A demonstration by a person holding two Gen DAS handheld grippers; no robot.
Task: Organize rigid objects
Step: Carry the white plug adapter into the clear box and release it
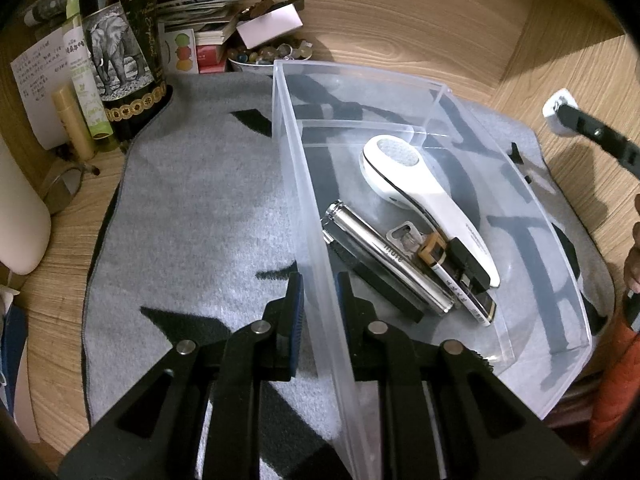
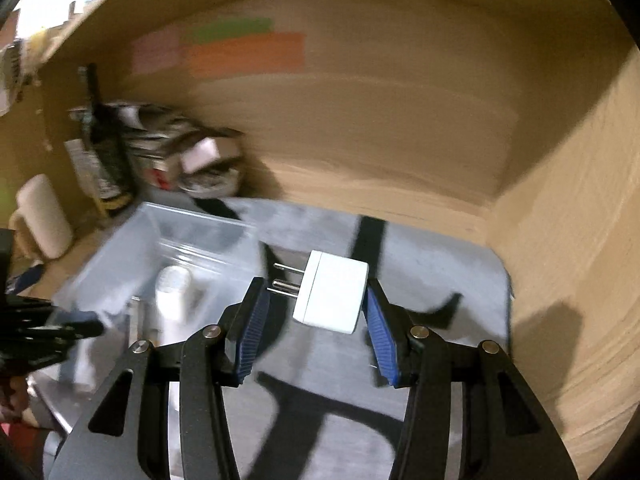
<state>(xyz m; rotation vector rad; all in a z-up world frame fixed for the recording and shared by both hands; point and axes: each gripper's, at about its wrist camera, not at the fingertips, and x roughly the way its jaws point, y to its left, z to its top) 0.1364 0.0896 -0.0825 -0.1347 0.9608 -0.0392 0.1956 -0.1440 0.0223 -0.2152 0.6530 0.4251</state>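
Plastic, clear and rectangular, the storage bin (image 1: 400, 92) sits on a grey mat with black markings (image 1: 192, 208) spread over the wooden tabletop (image 1: 400, 12). Inside the bin lie a white handheld device with a perforated head (image 1: 420, 192), a silver metal cylinder (image 1: 384, 252), a small key-like metal piece (image 1: 406, 236), a narrow white-and-black stick (image 1: 472, 300) and a flat black item (image 1: 380, 288) under the cylinder, all bunched toward the near end.

The left gripper (image 1: 319, 294) straddles the bin's near long wall, one finger outside and one inside, closed onto the wall.

Off to the right of the bin, above the mat, the right gripper (image 2: 316, 308) carries a white plug adapter (image 2: 332, 292) with its metal prongs pointing left; its blue-padded fingers (image 2: 378, 328) stand apart, the right pad against the adapter's side, the left at the prongs.

Behind the mat stand a dark bottle with an elephant label (image 1: 116, 48), tubes, papers and a bowl of beads (image 1: 264, 56).
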